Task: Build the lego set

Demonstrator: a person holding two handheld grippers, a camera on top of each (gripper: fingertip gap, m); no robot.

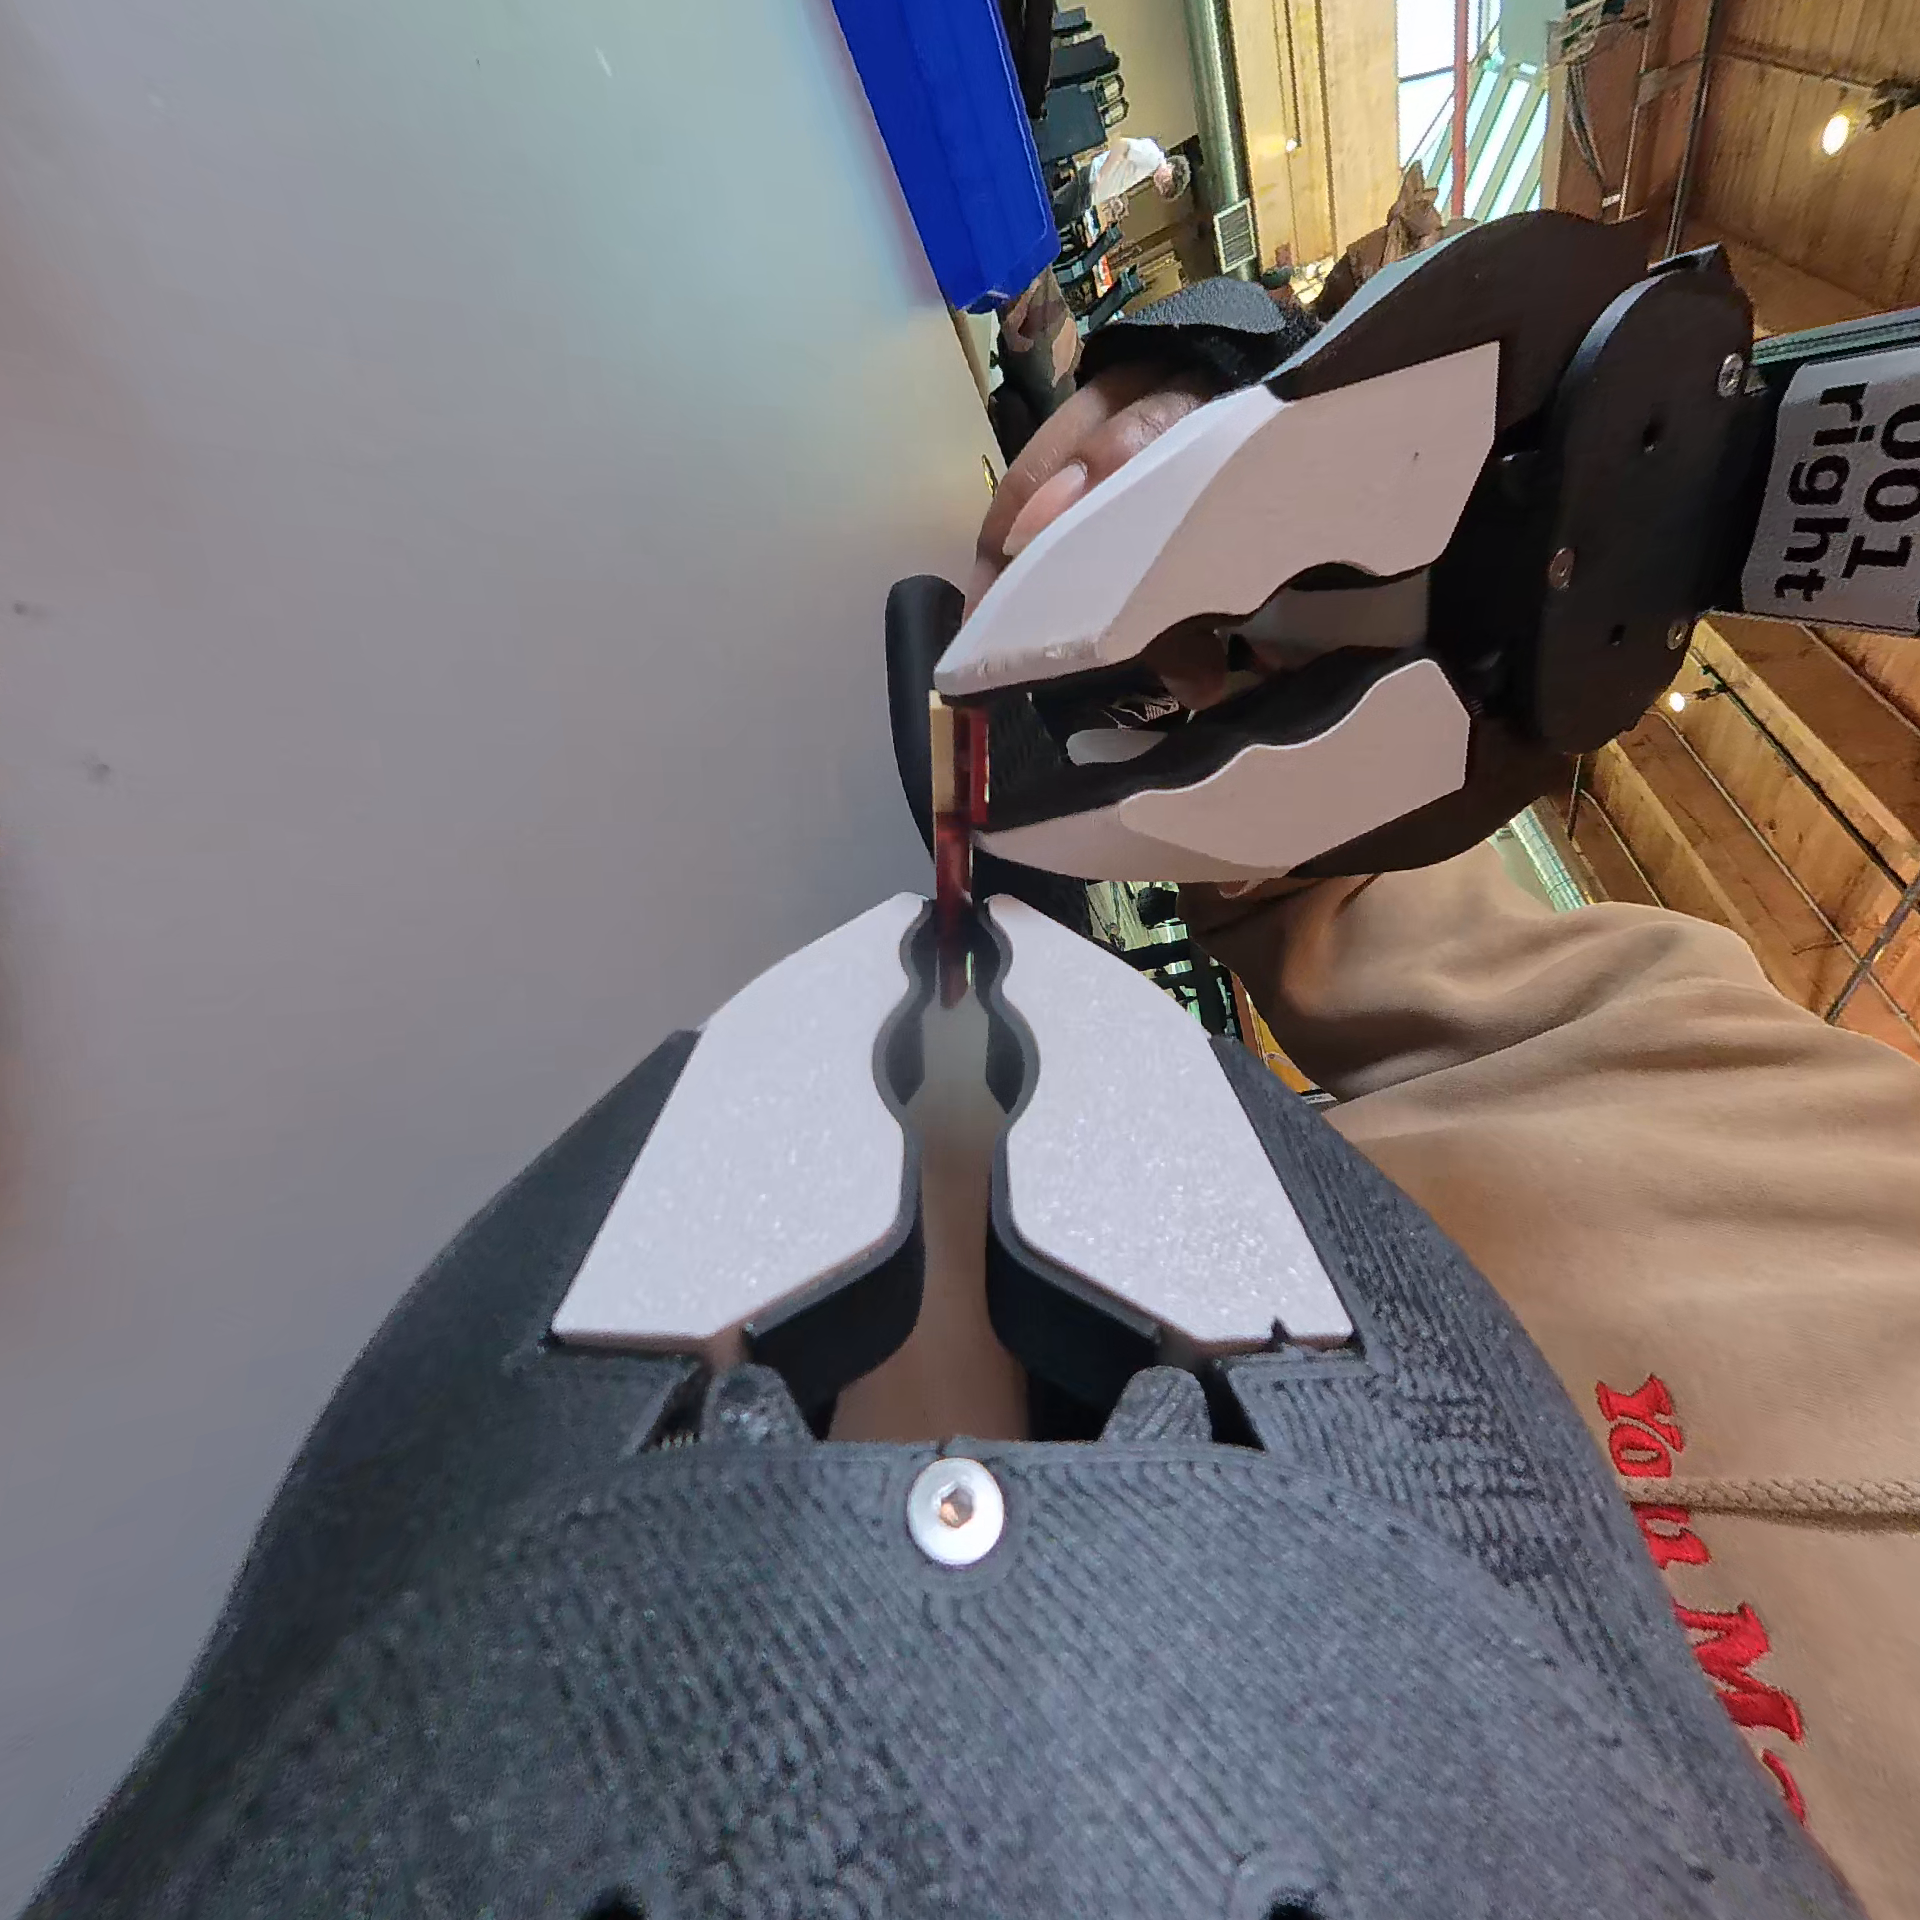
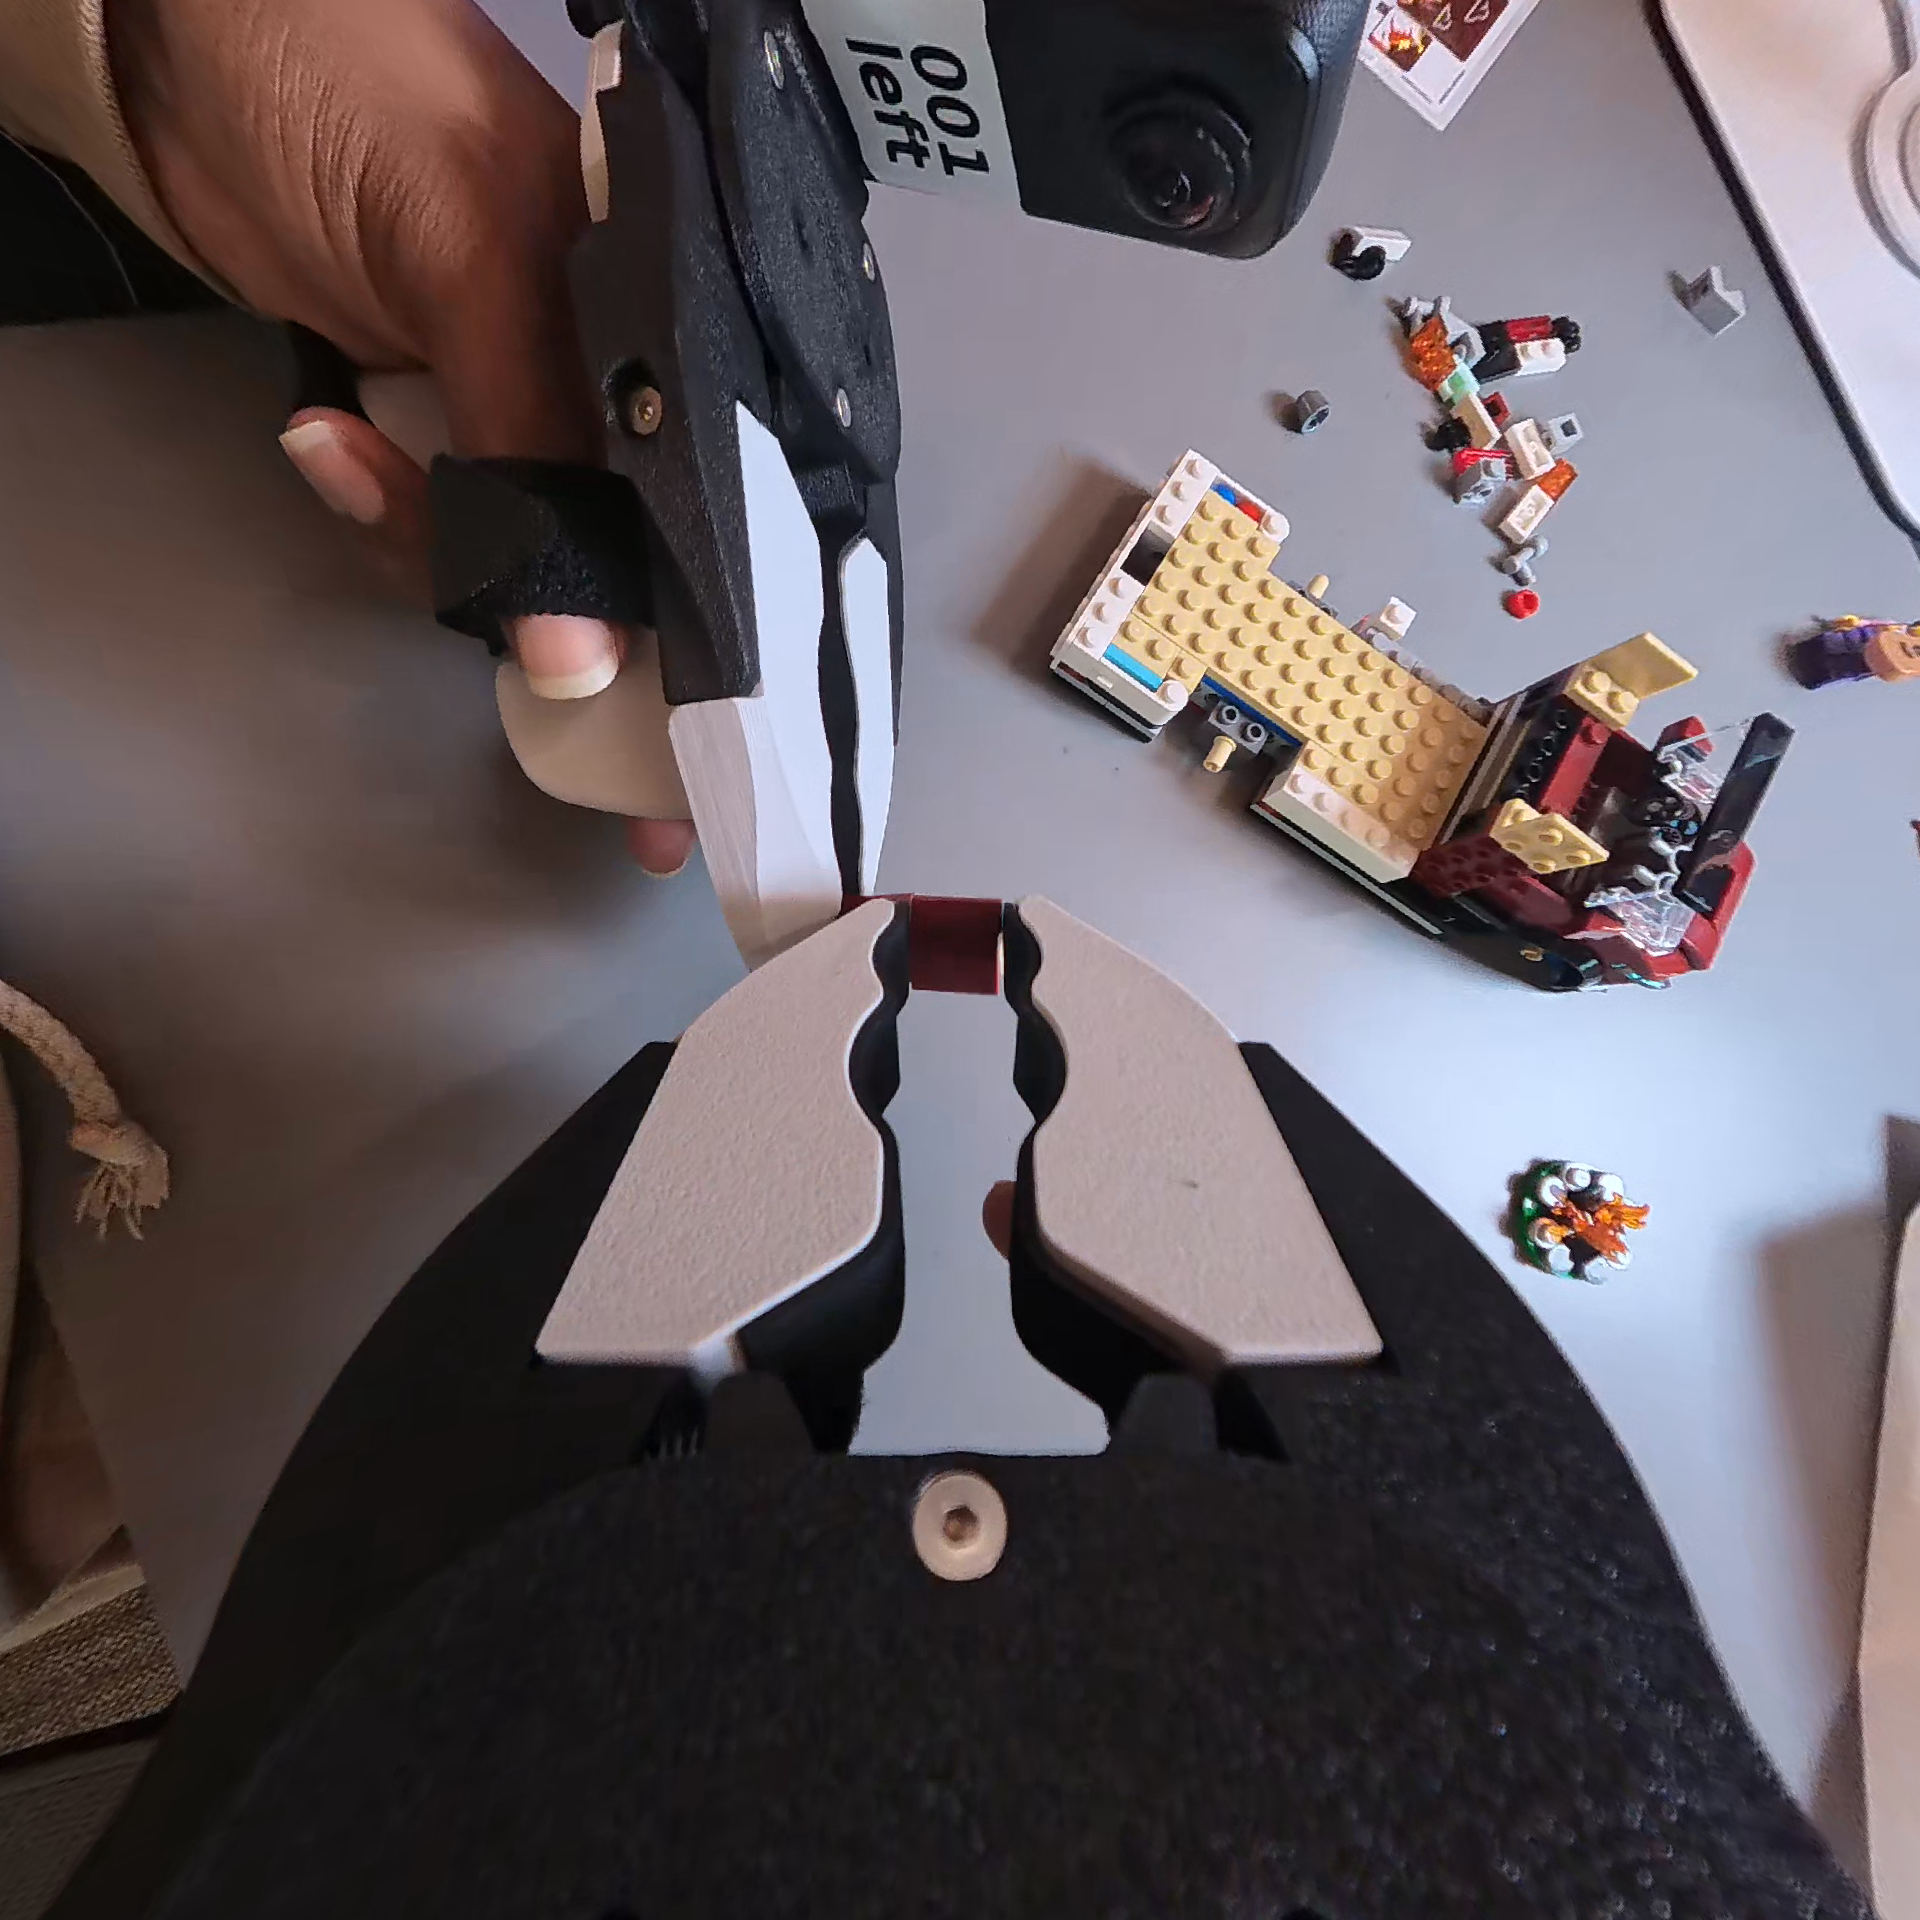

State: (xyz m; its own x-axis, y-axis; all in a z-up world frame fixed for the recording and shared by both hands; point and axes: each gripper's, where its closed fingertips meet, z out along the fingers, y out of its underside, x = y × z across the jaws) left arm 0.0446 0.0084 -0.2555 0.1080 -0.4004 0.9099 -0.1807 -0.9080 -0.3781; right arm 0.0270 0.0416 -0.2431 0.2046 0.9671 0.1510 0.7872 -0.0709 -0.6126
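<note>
While the left gripper pinches a thin dark-red plate by its edge, the right gripper clamps a dark-red brick seated on it, the brick model lying on the grey table at two o'clock.

Occlusions and crops

Dark red brick piece: left end hidden behind left gripper fingertips. Purple minifigure cut by right edge. Loose small bricks too small to identify.
</note>
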